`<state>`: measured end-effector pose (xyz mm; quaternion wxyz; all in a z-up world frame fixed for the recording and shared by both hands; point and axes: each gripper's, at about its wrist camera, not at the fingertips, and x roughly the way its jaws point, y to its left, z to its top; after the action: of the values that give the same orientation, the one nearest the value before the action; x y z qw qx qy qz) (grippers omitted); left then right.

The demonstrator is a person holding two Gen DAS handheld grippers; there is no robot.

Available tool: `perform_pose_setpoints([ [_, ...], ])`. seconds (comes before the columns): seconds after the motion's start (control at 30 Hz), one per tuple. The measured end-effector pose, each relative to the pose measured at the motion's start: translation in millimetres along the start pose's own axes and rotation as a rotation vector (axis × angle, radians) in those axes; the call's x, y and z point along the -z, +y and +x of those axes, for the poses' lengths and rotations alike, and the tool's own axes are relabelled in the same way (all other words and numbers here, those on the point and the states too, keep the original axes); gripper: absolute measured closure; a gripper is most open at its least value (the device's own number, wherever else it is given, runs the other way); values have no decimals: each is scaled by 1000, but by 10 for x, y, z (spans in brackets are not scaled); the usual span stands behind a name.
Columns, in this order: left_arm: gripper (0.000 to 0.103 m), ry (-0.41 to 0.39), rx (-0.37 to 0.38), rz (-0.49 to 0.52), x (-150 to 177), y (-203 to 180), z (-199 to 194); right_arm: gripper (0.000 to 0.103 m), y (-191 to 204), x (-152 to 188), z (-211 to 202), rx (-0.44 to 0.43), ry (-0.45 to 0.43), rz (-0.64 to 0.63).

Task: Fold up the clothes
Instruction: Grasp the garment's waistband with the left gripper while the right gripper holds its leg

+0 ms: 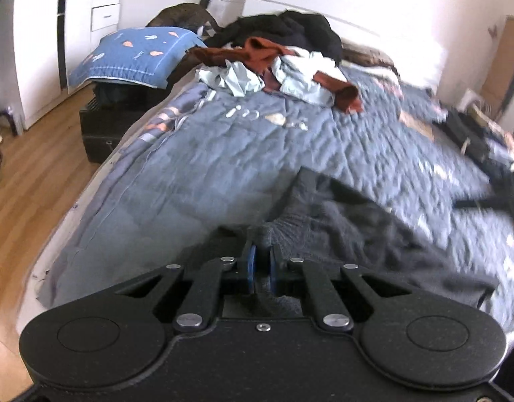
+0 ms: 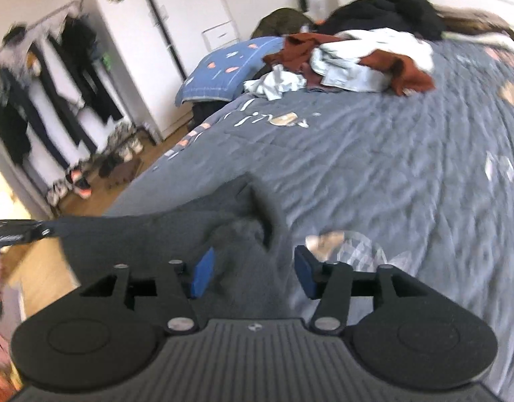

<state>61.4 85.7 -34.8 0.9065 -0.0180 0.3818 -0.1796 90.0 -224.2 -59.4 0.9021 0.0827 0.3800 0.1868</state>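
We see the left gripper (image 1: 263, 263) pinching a bunched edge of the dark grey garment (image 1: 374, 221), which lies on the near part of the quilted bed cover (image 1: 223, 154). The right gripper (image 2: 253, 268) stands spread over that garment (image 2: 149, 234), its pads gripping nothing. A pile of clothes (image 1: 273, 63) sits near the headboard.
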Motion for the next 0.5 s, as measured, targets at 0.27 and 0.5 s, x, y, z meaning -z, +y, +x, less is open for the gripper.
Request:
perform_pose_setpoints([
  [0.27,95,26,-10,3,66,40,132,45,53,-655,1057,-36,127,-174],
  [0.5,94,46,-20,-31,160,155,179,45,87,-712,1905,-30,237,-198],
])
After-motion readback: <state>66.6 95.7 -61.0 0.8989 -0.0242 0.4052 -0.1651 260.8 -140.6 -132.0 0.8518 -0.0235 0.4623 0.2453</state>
